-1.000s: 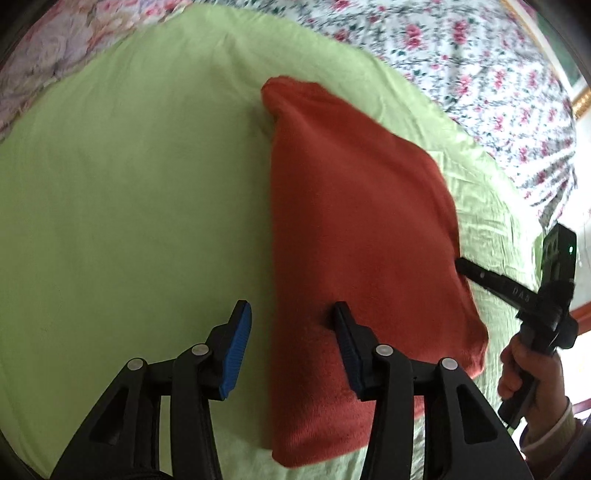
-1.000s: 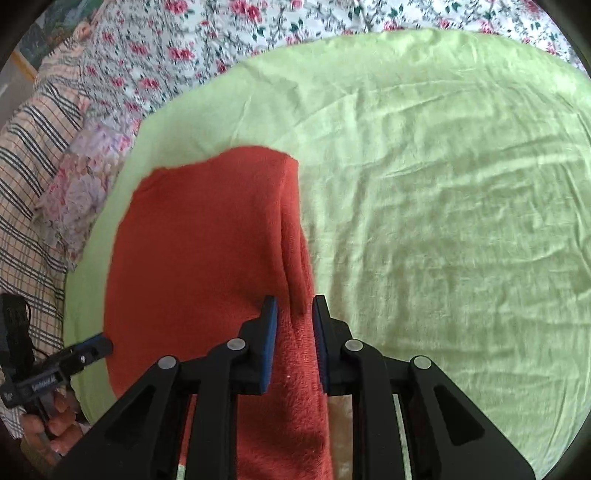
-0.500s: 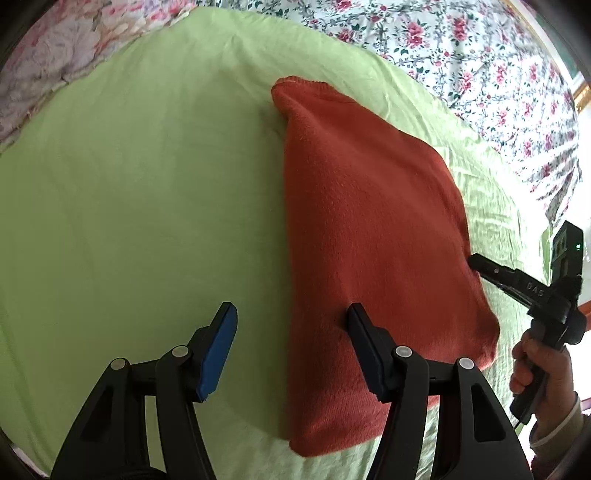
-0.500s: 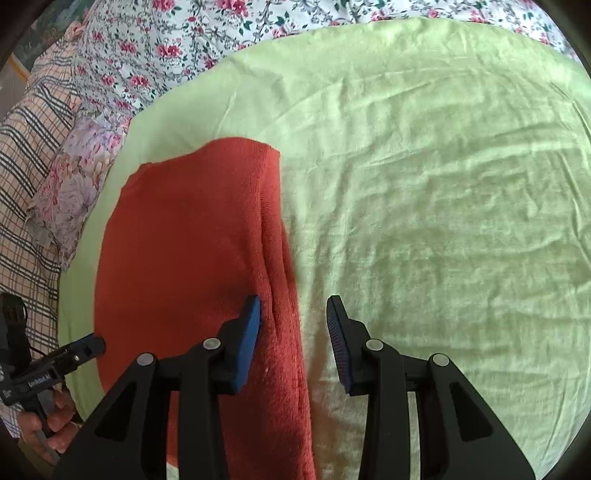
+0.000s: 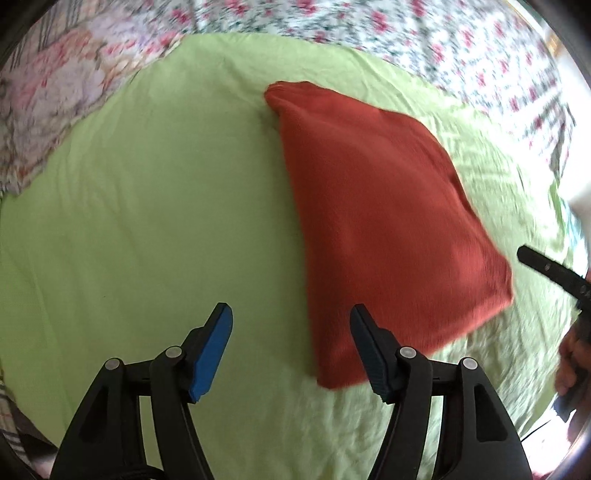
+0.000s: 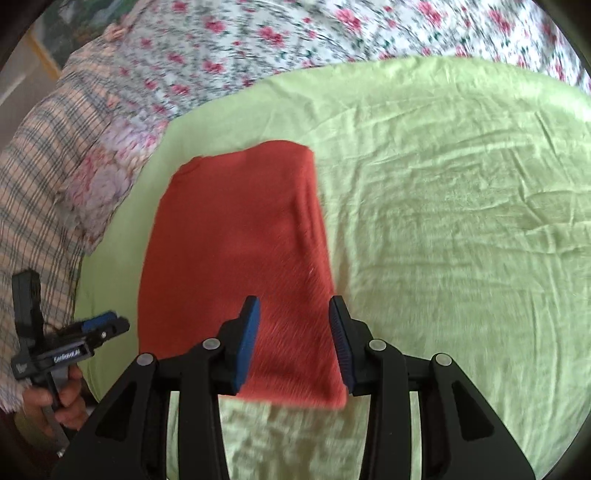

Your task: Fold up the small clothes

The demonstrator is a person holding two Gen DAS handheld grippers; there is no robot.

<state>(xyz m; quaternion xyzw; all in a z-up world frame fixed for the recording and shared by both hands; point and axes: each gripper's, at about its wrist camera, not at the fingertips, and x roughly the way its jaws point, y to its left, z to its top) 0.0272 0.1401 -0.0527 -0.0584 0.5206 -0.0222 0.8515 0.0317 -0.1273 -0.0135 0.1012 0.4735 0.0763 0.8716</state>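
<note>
A folded red knit garment (image 5: 384, 221) lies flat on a light green sheet (image 5: 147, 221). My left gripper (image 5: 291, 332) is open and empty, held above the garment's near left edge. In the right wrist view the garment (image 6: 240, 240) lies ahead, and my right gripper (image 6: 293, 332) is open and empty above its near right corner. The left gripper also shows at the left edge of the right wrist view (image 6: 107, 325), and the right gripper at the right edge of the left wrist view (image 5: 546, 266).
The green sheet (image 6: 461, 240) is spread over a floral bedcover (image 6: 295, 33). A checked cloth (image 6: 44, 177) and a pink floral pillow (image 6: 107, 177) lie at the left in the right wrist view.
My right gripper has opened and let go of the garment's edge. Both grippers have pulled back and up from the garment, which now lies flat.
</note>
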